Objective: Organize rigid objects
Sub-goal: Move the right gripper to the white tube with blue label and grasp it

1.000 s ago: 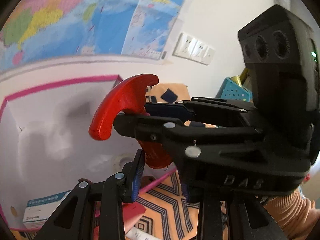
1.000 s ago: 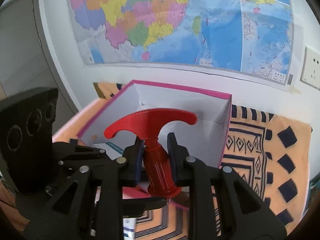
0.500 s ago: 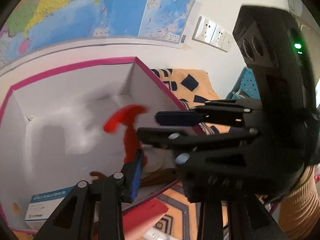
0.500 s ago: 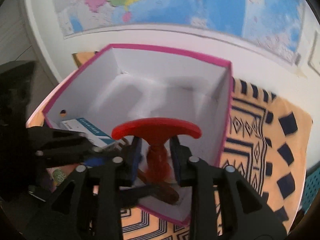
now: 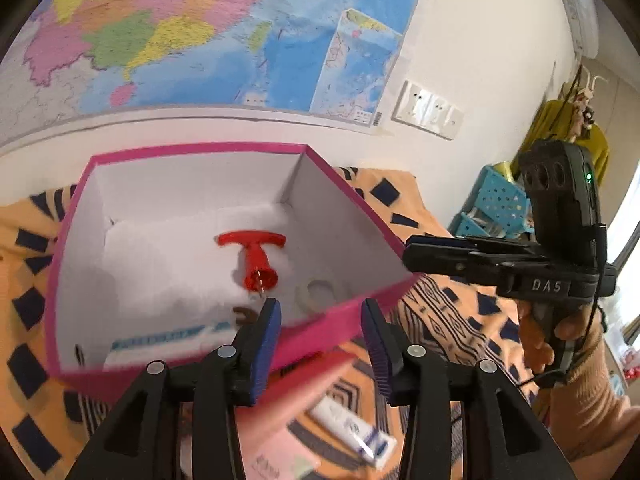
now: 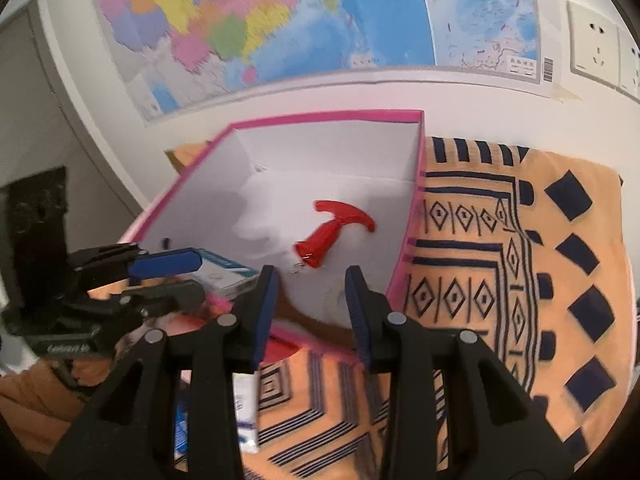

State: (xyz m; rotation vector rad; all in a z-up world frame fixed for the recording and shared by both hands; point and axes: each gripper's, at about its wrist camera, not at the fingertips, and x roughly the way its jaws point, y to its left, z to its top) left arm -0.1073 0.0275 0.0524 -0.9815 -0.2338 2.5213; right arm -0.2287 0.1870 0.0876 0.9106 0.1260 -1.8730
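Note:
A red T-handled tool [image 5: 254, 255] lies on the white floor of the pink-rimmed box [image 5: 352, 200]; it also shows in the right wrist view [image 6: 334, 232]. My left gripper [image 5: 320, 334] is open and empty, just in front of the box's near wall. My right gripper [image 6: 310, 300] is open and empty above the box's near right corner [image 6: 394, 280]. The right gripper also shows from the side in the left wrist view [image 5: 432, 254], and the left gripper in the right wrist view [image 6: 168, 276].
In the box lie a blue-and-white carton [image 5: 168, 342], a tape roll [image 5: 318, 292] and a brown piece [image 5: 244, 314]. A pink packet [image 5: 280, 432] and a white tube [image 5: 352, 428] lie on the orange patterned cloth [image 6: 500, 280]. Blue baskets [image 5: 496, 200] stand at far right.
My right gripper opened and let go of the red tool, which now lies in the box. Both grippers have pulled back from the box.

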